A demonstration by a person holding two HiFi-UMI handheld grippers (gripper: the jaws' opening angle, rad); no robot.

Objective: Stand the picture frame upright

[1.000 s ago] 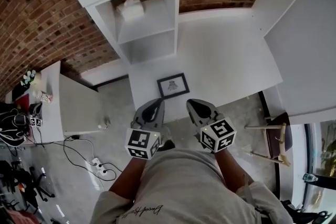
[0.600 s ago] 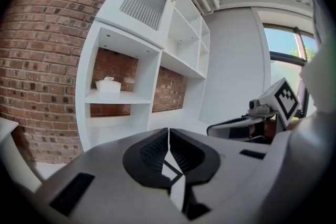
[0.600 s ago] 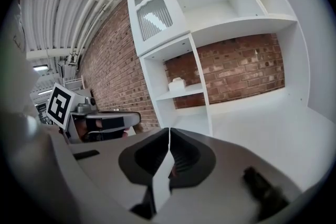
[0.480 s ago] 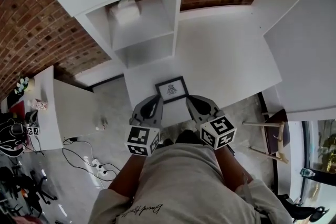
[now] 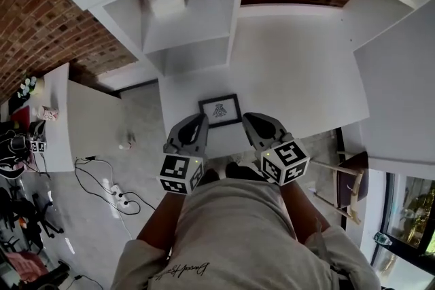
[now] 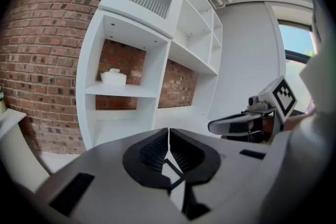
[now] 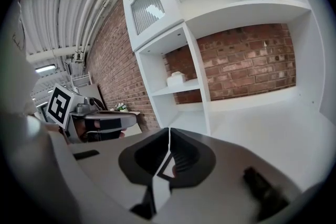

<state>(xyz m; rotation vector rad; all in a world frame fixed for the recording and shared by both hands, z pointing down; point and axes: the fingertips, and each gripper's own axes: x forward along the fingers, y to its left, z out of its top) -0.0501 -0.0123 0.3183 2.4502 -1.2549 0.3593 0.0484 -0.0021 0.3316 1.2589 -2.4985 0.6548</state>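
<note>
Picture frame (image 5: 220,109), thin black rectangle, lies flat on smooth white desk (image 5: 292,64); left tongs (image 5: 200,119) and right tongs (image 5: 249,118) closed, empty.

Grey T-shirt (image 5: 238,234), dark script, grey left tongs (image 5: 199,119), right tongs (image 5: 249,118), black-white marker cubes (image 5: 181,174)

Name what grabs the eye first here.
A small black picture frame lies flat near the front edge of the white desk. The left gripper and right gripper hover by its near corners, both shut and empty. Behind, a white shelf unit holding a white box stands against a red brick wall.
</note>
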